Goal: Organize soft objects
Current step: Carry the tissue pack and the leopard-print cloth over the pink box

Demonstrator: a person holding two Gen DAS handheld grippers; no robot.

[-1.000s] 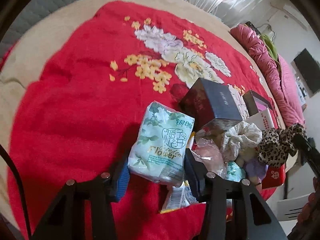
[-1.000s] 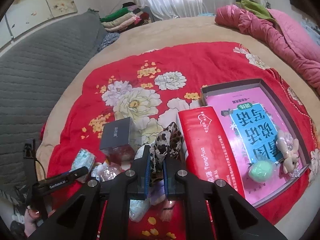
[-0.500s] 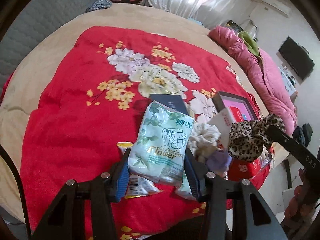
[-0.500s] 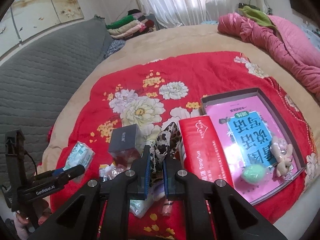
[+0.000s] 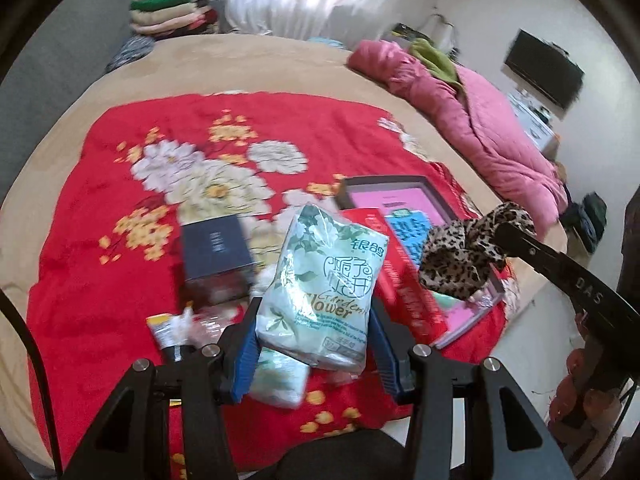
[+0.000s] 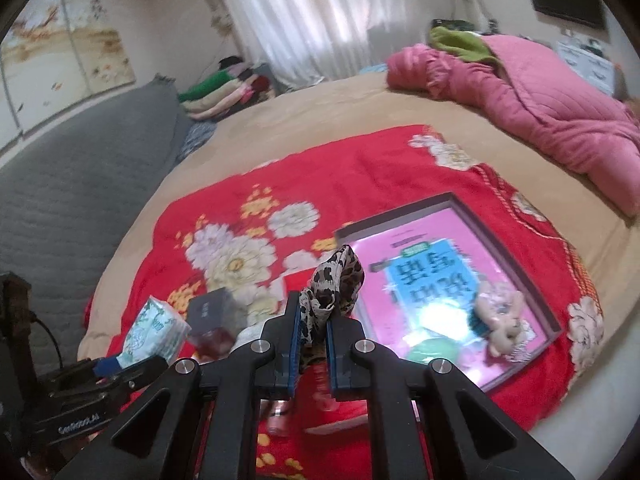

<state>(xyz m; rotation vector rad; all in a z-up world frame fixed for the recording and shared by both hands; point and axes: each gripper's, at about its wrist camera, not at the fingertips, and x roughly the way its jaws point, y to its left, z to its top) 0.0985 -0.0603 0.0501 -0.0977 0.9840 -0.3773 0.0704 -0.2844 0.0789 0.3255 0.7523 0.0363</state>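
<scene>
My left gripper [image 5: 314, 322] is shut on a pale green tissue pack [image 5: 326, 284] and holds it up above the red flowered blanket [image 5: 120, 264]. In the right wrist view the same tissue pack [image 6: 154, 330] shows at the lower left. My right gripper [image 6: 312, 324] is shut on a leopard-print scrunchie [image 6: 332, 284], which hangs in the air; that scrunchie [image 5: 460, 254] also appears at the right of the left wrist view. Below it lies a grey tray [image 6: 556, 320] lined with a pink and blue sheet, holding a small plush toy [image 6: 502, 318] and a green ball [image 6: 434, 348].
A dark box [image 5: 216, 246], a red package [image 5: 404, 280] and several small packets [image 5: 176, 326] lie in a heap on the blanket. A pink quilt [image 6: 540, 96] is bunched at the far right, folded clothes [image 6: 224, 90] at the back. The bed edge [image 5: 516, 320] runs close on the right.
Both grippers have risen away from the heap with their loads. The scrunchie has moved right, toward the tray, and the tissue pack now hangs clear of the blanket.
</scene>
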